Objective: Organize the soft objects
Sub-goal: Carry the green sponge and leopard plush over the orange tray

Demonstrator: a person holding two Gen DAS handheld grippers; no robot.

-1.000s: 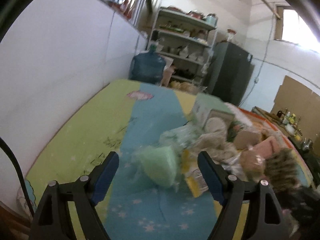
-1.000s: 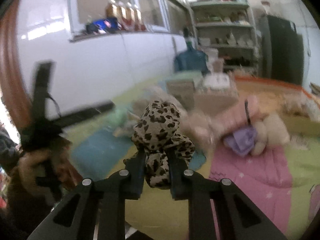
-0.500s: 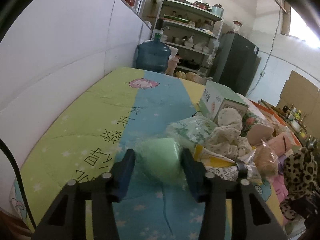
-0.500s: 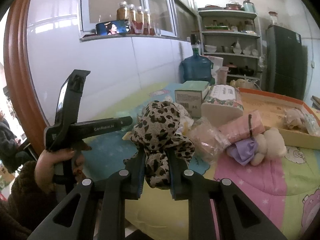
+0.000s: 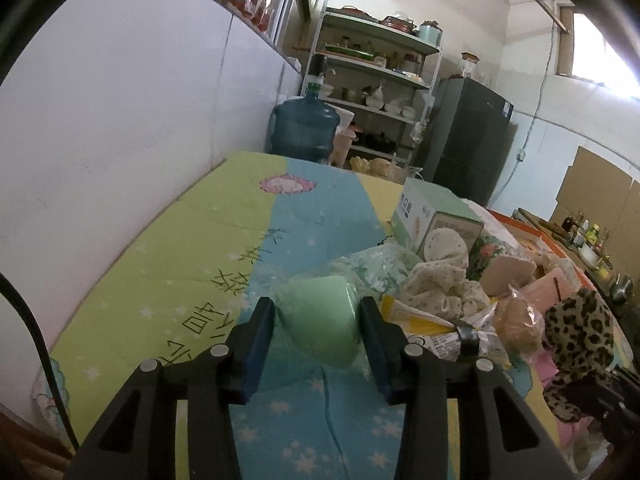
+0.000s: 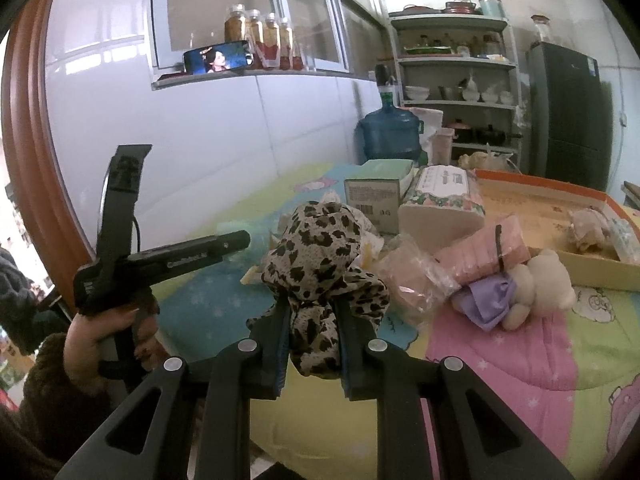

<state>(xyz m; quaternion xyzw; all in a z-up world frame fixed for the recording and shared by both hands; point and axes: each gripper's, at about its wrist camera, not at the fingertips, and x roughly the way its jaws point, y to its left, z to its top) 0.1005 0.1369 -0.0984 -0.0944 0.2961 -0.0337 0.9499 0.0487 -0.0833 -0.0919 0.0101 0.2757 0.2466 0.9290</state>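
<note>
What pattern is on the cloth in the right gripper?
Leopard print, tan with black spots, on the cloth; clearest in the right wrist view.

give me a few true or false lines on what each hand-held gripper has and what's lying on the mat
1. The left hand-held gripper is closed on a green soft block in clear wrap. True; its jaws have just been closing.
2. The right hand-held gripper is empty. False: it clamps a leopard-print cloth.
3. A cream teddy bear lies on the mat. True.
4. The water jug stands on the mat. False: it stands beyond the mat's far end.
5. The orange-rimmed tray is stacked full. False: it holds a few items.
</note>
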